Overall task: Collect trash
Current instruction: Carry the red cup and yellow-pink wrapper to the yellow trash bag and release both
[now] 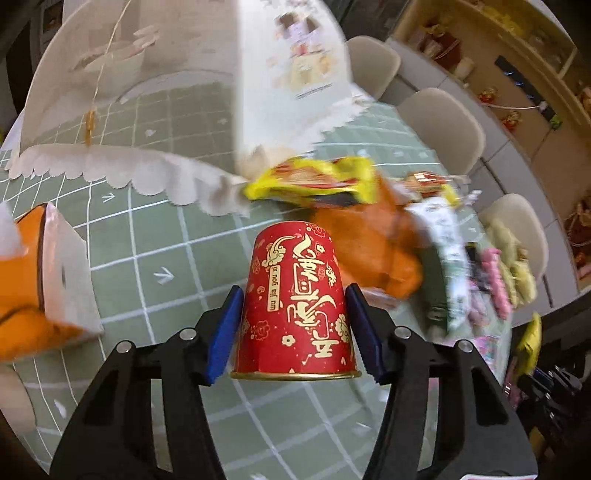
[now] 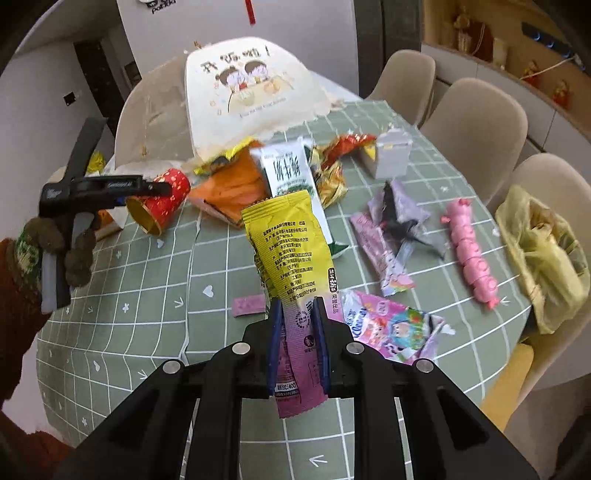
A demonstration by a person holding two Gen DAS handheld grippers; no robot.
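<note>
Home dining room, checked tablecloth (image 2: 147, 295), beige chairs (image 2: 476, 122), fridge (image 2: 295, 22)

You can read "开饭啦!" on the cream food cover (image 2: 246, 92). The pink tissue pack (image 2: 391, 326) shows "Cleanex"-like script, not sure. The yellow wrapper (image 2: 290, 258) carries small Chinese print and "400" near its pink end. The fridge (image 2: 236, 22) reads "Panda", partly cut off.

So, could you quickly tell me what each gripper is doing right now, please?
Left gripper: closed on the red paper cup.
Right gripper: closed on the yellow and pink wrapper.
</note>
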